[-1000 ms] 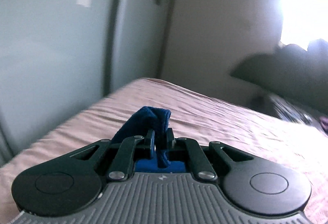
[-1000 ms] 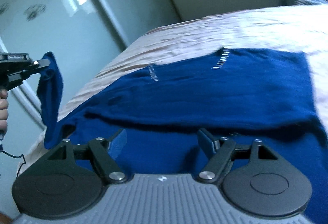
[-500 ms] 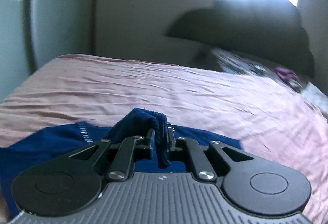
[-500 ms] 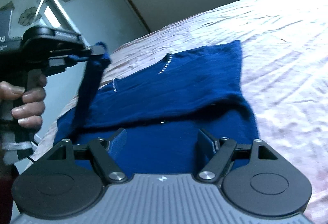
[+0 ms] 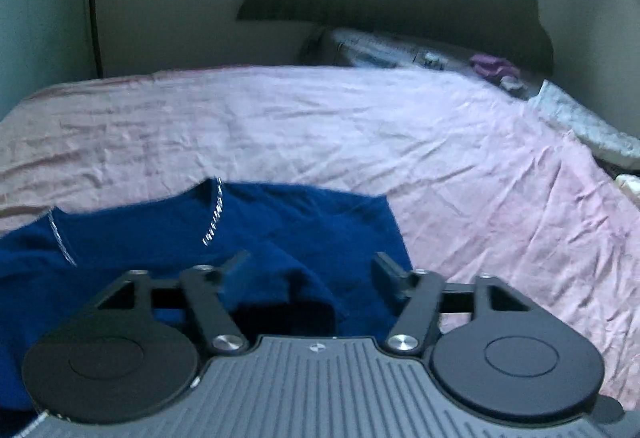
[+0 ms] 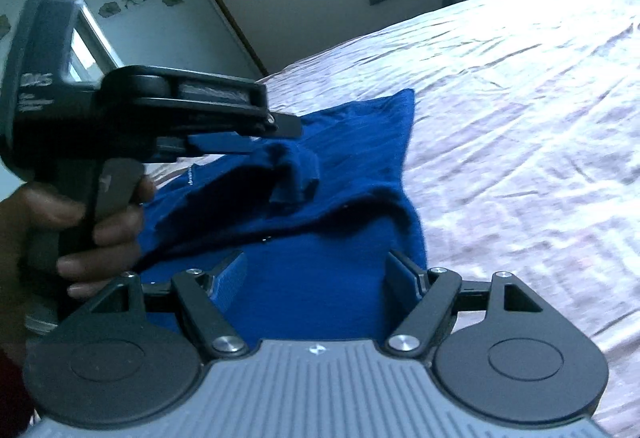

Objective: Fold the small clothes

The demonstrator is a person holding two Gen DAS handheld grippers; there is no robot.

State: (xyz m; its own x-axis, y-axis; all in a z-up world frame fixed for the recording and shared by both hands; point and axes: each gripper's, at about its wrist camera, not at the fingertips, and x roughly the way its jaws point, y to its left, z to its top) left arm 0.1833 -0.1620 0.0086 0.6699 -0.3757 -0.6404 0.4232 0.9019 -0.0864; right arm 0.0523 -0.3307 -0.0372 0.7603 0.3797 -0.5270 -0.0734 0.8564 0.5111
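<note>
A dark blue top (image 5: pixel 168 250) lies on the pink bedsheet (image 5: pixel 460 165), partly folded, with silver studded lines at its neck and one bunched end (image 6: pixel 296 173) dropped loose on top of it. The left gripper (image 5: pixel 310 272) hangs just above that bunched cloth; its jaws have just been opening and now stand wide, gripping nothing. The right gripper (image 6: pixel 312 278) hovers over the near part, its jaws wide and empty.

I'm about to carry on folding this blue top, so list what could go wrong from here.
1. The sleeve just dropped from the left gripper, whose jaws have just been opening, lies bunched on the blue top; it may crease the fold.
2. Both grippers hang close together, the right gripper open too; they could bump.
</note>
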